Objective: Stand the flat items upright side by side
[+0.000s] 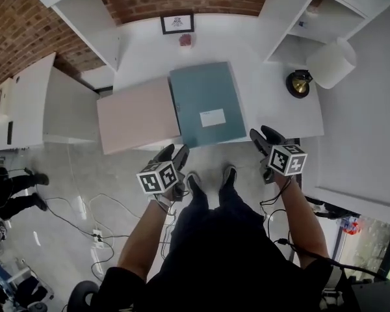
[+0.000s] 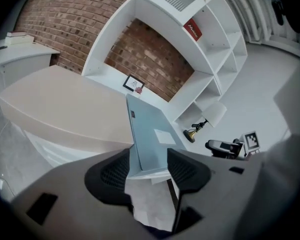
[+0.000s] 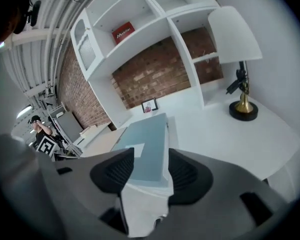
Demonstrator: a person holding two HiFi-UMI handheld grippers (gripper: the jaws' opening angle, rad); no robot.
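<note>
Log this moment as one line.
left tool: open, empty | right tool: open, empty | pink folder, teal folder: flat on table, untouched

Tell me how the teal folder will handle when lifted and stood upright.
The teal folder looks stiff: flat face, straight edges. Its smooth cover may slip in the jaws. Stood on its narrow edge, it would probably tip without support.

Two flat items on one white desk, one teal folder and one pink folder, two grippers, left gripper and right gripper, one table lamp, one framed picture, one small pink ornament, one red book
</note>
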